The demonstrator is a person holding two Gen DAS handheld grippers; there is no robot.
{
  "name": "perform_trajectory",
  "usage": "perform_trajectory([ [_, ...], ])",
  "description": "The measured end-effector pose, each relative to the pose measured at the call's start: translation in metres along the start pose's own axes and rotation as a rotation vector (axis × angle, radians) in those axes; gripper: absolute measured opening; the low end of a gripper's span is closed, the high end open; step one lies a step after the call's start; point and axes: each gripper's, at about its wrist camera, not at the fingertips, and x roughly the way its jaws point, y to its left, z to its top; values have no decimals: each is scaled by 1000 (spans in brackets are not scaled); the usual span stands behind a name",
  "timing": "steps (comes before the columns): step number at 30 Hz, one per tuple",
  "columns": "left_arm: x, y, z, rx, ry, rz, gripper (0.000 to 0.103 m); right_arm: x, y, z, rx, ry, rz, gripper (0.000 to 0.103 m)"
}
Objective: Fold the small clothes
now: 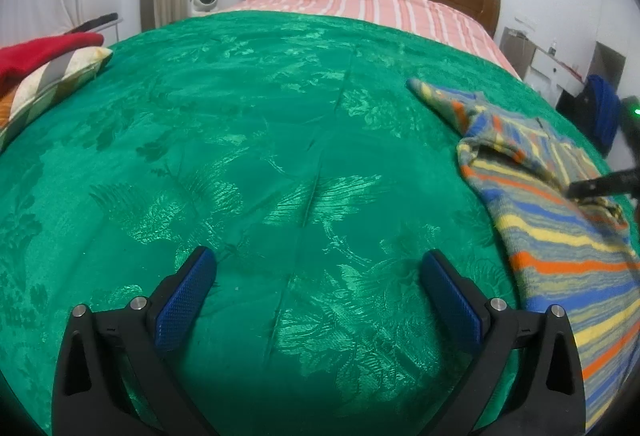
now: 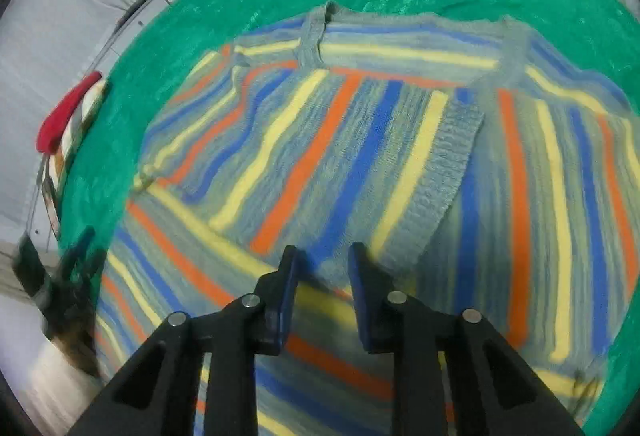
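Right wrist view — striped sweater [image 2: 360, 139] beneath right gripper [image 2: 322, 256]

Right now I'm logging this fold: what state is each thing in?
Striped sweater: lying on the bed cover, a sleeve folded across the body.
Left gripper: open wide, empty, over bare bed cover.
Right gripper: narrowly open above the sweater, nothing gripped.

Sweater [image 2: 344, 139]: blue, orange, yellow, grey-green stripes. Bedspread [image 1: 256, 139]: green, leaf pattern. Sheet [image 1: 360, 5]: pink-white stripes.
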Motion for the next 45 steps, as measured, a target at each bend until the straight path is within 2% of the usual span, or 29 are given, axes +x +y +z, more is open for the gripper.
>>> perform_trajectory([
  [2,1,0,1,1,10,0,102,-21,4,-14,22,-36,-34,27],
  [3,1,1,2,0,19,-2,102,-31,6,-21,27,-55,-6,28],
  [4,2,1,4,3,34,-5,102,-42,10,-33,15,-68,18,34],
  [5,1,1,7,5,62,-8,102,-51,15,-46,-14,-70,6,39],
  [7,-7,1,11,-1,136,-14,101,-74,25,-80,-103,-82,-76,45],
  [8,-16,3,11,-21,163,-51,101,-90,28,-103,-141,-94,-112,48],
  [11,-59,3,-7,-86,231,-289,102,-137,21,-166,-149,-155,-153,58],
  [13,-74,-4,-24,-67,296,-357,102,-169,4,-208,-99,-192,-154,60],
  [14,-80,-9,-34,-44,327,-366,101,-177,-2,-221,-71,-196,-143,60],
  [16,-87,-18,-56,-3,389,-338,99,-193,-12,-263,9,-183,-98,60],
  [18,-90,-21,-71,2,436,-303,84,-197,-21,-298,88,-147,-37,60],
  [20,-94,-24,-79,14,451,-260,74,-190,-22,-320,129,-108,5,60],
  [21,-96,-26,-81,22,457,-246,65,-184,-20,-324,132,-102,7,60],
  [22,-97,-29,-83,30,469,-234,61,-179,-18,-328,134,-98,4,60],
  [24,-97,-35,-88,55,510,-219,41,-167,-16,-328,154,-96,32,58],
  [25,-97,-37,-89,69,526,-220,33,-158,-13,-326,155,-82,57,43],
  [26,-98,-39,-93,81,542,-225,11,-152,-12,-326,146,-54,60,10],
  [27,-98,-40,-95,78,556,-241,4,-142,-9,-324,133,-4,52,6],
  [29,-101,-35,-92,38,550,-275,2,-141,-4,-323,115,7,51,6],
  [31,-110,-27,-83,-43,528,-353,2,-157,-4,-321,123,-13,76,6],
  [35,-125,-12,-46,-186,448,-492,2,-196,-20,-309,213,-126,176,6],
  [37,-121,-11,-18,-235,390,-545,2,-210,-31,-290,238,-189,227,6],
  [40,-94,-18,31,-243,320,-552,2,-207,-50,-250,261,-251,250,6],
  [45,-20,-41,115,-210,257,-482,2,-179,-88,-150,286,-333,195,6],
])
